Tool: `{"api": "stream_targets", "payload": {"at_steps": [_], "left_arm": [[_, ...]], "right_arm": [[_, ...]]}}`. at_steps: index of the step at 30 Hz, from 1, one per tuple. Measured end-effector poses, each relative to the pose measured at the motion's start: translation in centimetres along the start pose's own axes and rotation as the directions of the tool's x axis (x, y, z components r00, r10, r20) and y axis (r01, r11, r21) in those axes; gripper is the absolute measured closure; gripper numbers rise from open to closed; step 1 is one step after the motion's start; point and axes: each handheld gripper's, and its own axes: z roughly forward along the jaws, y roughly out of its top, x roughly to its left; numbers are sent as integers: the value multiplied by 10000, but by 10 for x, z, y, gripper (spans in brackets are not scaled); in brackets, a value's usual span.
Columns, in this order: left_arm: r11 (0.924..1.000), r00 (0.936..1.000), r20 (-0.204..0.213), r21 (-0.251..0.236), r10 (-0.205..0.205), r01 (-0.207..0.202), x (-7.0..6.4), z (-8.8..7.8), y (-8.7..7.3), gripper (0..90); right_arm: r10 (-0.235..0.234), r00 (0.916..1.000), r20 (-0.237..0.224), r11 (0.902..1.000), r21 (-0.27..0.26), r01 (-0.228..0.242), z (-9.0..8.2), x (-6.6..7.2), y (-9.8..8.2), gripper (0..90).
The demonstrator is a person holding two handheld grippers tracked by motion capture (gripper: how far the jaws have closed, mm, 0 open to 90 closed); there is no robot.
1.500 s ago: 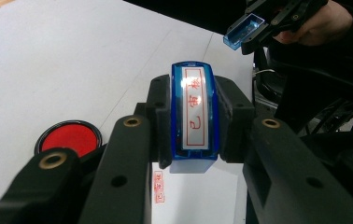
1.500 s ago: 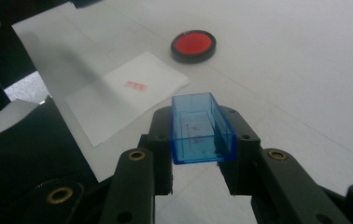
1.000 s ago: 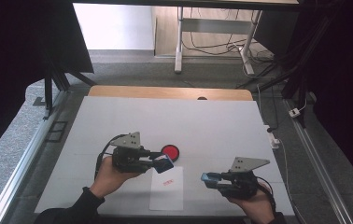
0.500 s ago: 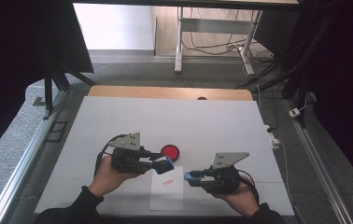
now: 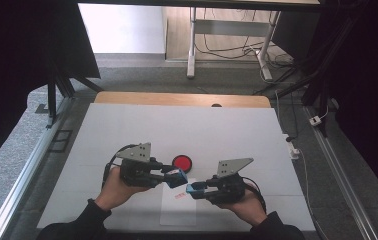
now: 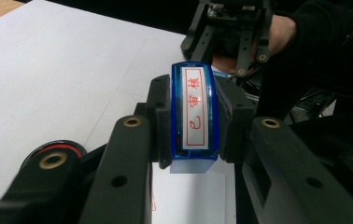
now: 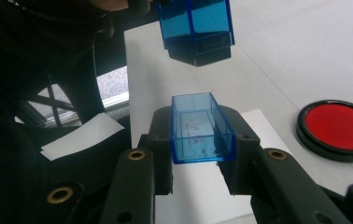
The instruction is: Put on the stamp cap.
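High view: above the paper sheet (image 5: 178, 207), just this side of the red ink pad (image 5: 182, 162), the left gripper (image 5: 177, 178) clamps the blue stamp (image 6: 195, 116) and the right gripper (image 5: 193, 188) clamps its clear blue cap (image 7: 201, 128). Line up the cap's open mouth squarely with the stamp's end, then slide it straight on.

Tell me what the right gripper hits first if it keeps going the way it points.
Likely the blue stamp clamped in the left gripper: the right gripper, holding the clear blue cap, aims its open end at it. Depth between them is unclear.
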Motion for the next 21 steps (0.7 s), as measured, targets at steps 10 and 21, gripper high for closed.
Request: {"api": "stream_targets", "payload": {"at_steps": [10, 21], "left_arm": [[9996, 9992, 253, -31, 296, -295, -1, 2, 1, 702], [9972, 9958, 521, -42, 747, -746, -4, 3, 0, 703]], "right_arm": [[-213, 9965, -812, 9998, -46, 210, 17, -7, 6, 684], [-483, 9906, -1279, 9988, -55, 480, 29, -7, 13, 684]]}}
